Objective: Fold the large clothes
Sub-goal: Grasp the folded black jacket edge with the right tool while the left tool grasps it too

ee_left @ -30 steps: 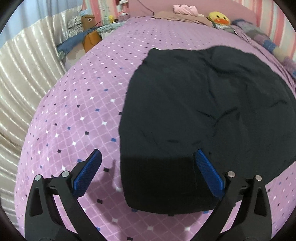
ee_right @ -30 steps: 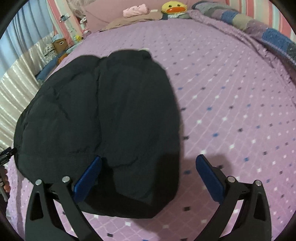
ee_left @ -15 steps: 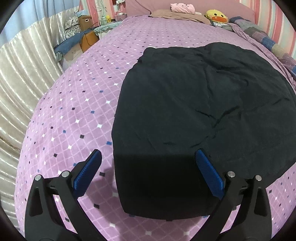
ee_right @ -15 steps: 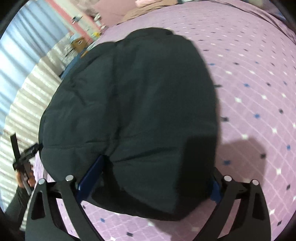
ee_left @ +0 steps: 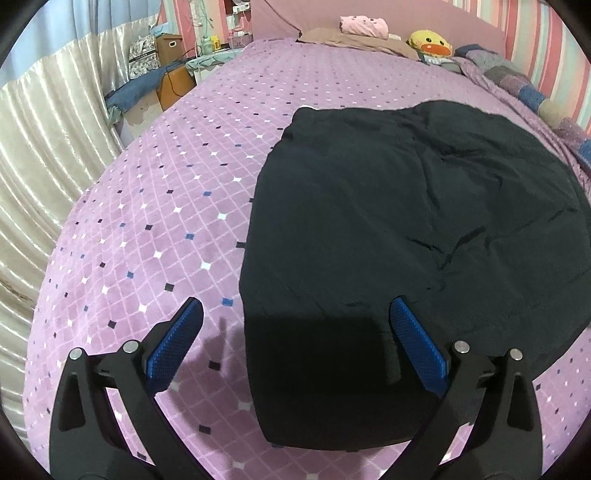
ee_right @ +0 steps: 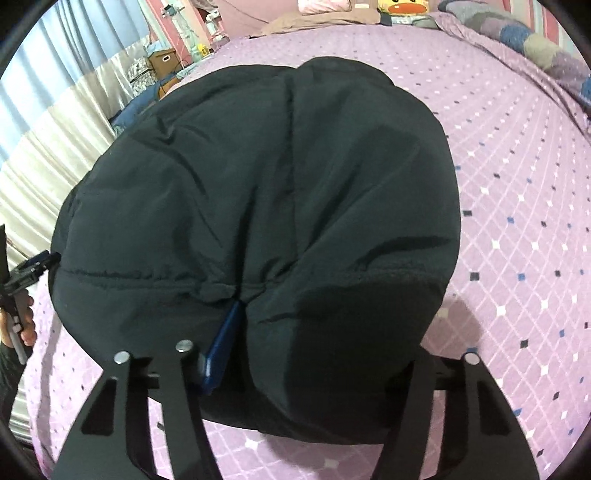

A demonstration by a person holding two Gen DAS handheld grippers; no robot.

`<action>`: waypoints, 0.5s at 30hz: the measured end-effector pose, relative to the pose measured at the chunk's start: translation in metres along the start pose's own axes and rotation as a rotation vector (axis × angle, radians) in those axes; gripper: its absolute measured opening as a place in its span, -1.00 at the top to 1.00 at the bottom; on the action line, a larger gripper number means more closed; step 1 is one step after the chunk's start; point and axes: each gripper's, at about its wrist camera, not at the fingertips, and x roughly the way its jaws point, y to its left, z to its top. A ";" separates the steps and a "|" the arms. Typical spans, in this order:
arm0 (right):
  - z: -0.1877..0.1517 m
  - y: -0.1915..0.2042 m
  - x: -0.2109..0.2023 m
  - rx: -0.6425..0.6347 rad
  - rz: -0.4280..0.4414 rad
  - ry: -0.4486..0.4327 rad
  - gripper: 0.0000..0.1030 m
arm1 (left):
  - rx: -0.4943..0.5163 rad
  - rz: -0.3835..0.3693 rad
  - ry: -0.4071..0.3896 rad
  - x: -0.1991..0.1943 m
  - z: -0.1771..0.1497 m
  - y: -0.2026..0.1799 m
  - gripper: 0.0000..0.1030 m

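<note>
A large black garment [ee_left: 406, 206] lies spread on the purple diamond-pattern bedspread [ee_left: 155, 229]. My left gripper [ee_left: 295, 306] hovers open over its near left corner: the right pad [ee_left: 417, 347] is above the cloth, the left pad [ee_left: 173, 343] above bare bedspread. In the right wrist view the garment [ee_right: 258, 177] fills the middle. My right gripper [ee_right: 325, 321] is closing on its near hem. The blue left pad [ee_right: 221, 343] presses into a puckered fold, and cloth hides the right finger. The left gripper [ee_right: 29, 269] shows at the far left edge, held by a hand [ee_right: 26, 325].
At the head of the bed lie a brown pillow [ee_left: 354, 40], a pink folded item [ee_left: 364, 26] and a yellow duck plush [ee_left: 430, 42]. A patchwork blanket [ee_left: 532, 92] runs along the right side. A cardboard box [ee_left: 170, 44] and pale curtains [ee_left: 40, 140] stand left of the bed.
My right gripper moved in onto the garment's near hem and its jaws narrowed, bunching the cloth between them. The left gripper stayed open over the near left corner.
</note>
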 end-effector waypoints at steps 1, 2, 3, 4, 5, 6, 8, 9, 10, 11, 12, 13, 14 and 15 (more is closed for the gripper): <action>-0.002 0.002 0.000 -0.001 -0.005 0.002 -0.19 | -0.015 -0.017 -0.002 0.000 0.000 0.004 -0.94; -0.001 0.005 0.000 -0.003 -0.016 0.006 -0.19 | -0.030 -0.032 -0.001 0.001 0.000 0.007 -0.94; 0.000 0.008 0.000 -0.004 -0.023 0.008 -0.19 | -0.048 -0.049 0.001 0.003 0.001 0.007 -0.94; -0.005 0.016 0.000 -0.003 -0.027 0.009 -0.20 | -0.080 -0.075 0.006 0.005 0.001 0.013 -0.94; -0.006 0.015 0.000 0.001 -0.028 0.010 -0.20 | -0.099 -0.093 0.012 0.008 0.002 0.017 -0.94; -0.007 0.013 -0.002 0.006 -0.026 0.010 -0.20 | -0.120 -0.116 0.023 0.012 0.001 0.019 -0.94; -0.006 0.013 -0.002 0.015 -0.024 0.010 -0.21 | -0.145 -0.163 0.041 0.020 -0.003 0.023 -0.94; -0.003 0.011 -0.001 0.016 -0.025 0.011 -0.21 | -0.148 -0.193 0.052 0.022 -0.009 0.024 -0.94; -0.001 0.013 0.002 0.017 -0.026 0.012 -0.21 | -0.150 -0.222 0.065 0.025 -0.013 0.026 -0.94; 0.000 0.011 0.001 0.016 -0.027 0.012 -0.21 | -0.153 -0.253 0.077 0.032 -0.011 0.018 -0.94; 0.000 0.012 0.001 0.016 -0.026 0.013 -0.22 | -0.152 -0.291 0.091 0.038 -0.010 0.012 -0.94; 0.001 0.009 0.002 0.017 -0.025 0.013 -0.22 | -0.151 -0.317 0.105 0.041 -0.011 0.010 -0.94; 0.000 0.007 0.001 0.017 -0.025 0.014 -0.22 | -0.154 -0.318 0.103 0.043 -0.013 0.007 -0.94; 0.000 0.006 0.000 0.017 -0.024 0.014 -0.22 | -0.158 -0.322 0.097 0.044 -0.013 0.005 -0.94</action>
